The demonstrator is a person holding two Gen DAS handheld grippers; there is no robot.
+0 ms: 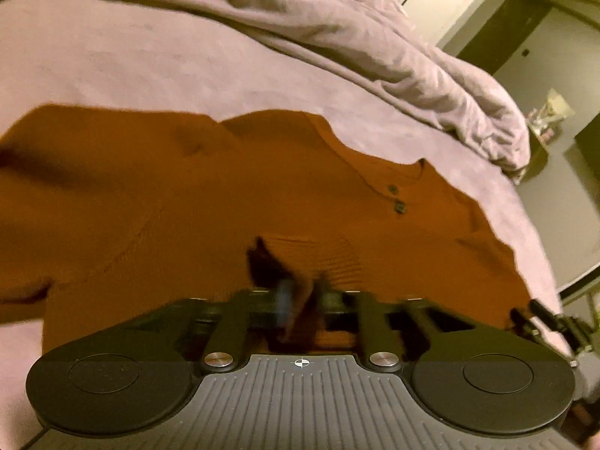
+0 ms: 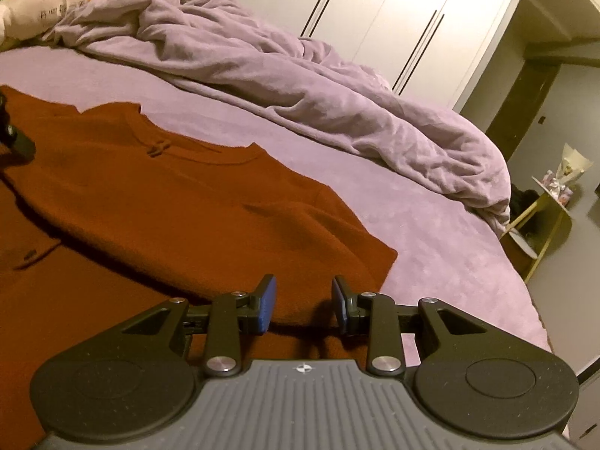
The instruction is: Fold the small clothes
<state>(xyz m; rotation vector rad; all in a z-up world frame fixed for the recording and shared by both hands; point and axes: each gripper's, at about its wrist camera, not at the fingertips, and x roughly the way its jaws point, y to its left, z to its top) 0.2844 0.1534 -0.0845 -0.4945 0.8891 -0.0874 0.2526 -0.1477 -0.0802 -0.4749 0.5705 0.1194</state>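
Observation:
A rust-orange button-neck shirt [image 1: 157, 195] lies spread on the purple bed sheet [image 1: 112, 56]. In the left wrist view my left gripper [image 1: 302, 294] is motion-blurred, its fingers pressed together on a ribbed fold of the shirt near the front edge. In the right wrist view the shirt [image 2: 168, 202] has one part folded over another. My right gripper [image 2: 303, 302] hovers low over the shirt's near right corner. Its blue pads [image 2: 267, 303] stand apart with only flat fabric under the gap. The left gripper's black tip [image 2: 13, 137] shows at the far left edge.
A crumpled purple duvet [image 2: 300, 86] is heaped along the far side of the bed. White wardrobe doors [image 2: 375, 18] stand behind it. A small gold-legged side table [image 2: 543, 210] with a wrapped bouquet sits off the bed's right edge. A pale pillow [image 2: 45, 3] lies top left.

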